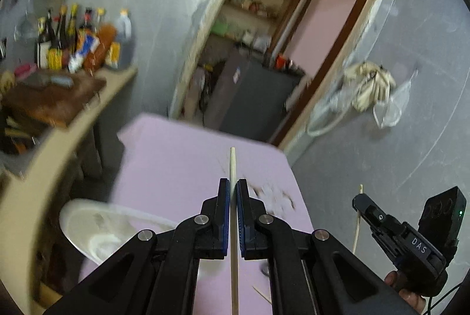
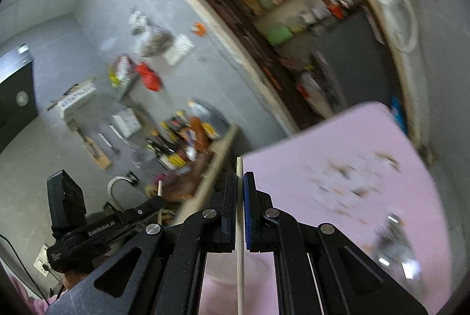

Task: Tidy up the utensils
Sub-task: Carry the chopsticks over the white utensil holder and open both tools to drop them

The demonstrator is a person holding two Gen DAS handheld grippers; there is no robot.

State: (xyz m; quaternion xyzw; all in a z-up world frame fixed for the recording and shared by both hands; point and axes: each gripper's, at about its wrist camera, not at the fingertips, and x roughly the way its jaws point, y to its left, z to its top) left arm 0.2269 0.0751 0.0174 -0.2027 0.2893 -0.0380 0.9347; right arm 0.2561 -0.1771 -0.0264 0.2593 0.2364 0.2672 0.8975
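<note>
My left gripper (image 1: 233,188) is shut on a pale wooden chopstick (image 1: 233,165) that runs along the fingers and sticks out past the tips, above the pink table (image 1: 176,150). My right gripper (image 2: 241,181) is shut on a second wooden chopstick (image 2: 239,165), also held lengthwise above the pink table (image 2: 367,133). The right gripper shows in the left wrist view (image 1: 357,202) at the lower right with its chopstick (image 1: 358,224). The left gripper shows in the right wrist view (image 2: 160,202) at the lower left with its chopstick tip (image 2: 159,187).
A white bowl (image 1: 97,227) sits at the table's left edge. A beige counter (image 1: 58,136) on the left carries a wooden board (image 1: 53,100) and several sauce bottles (image 1: 82,42). A thin stick (image 1: 261,294) lies on the table. A blurred metal object (image 2: 393,250) lies at the right.
</note>
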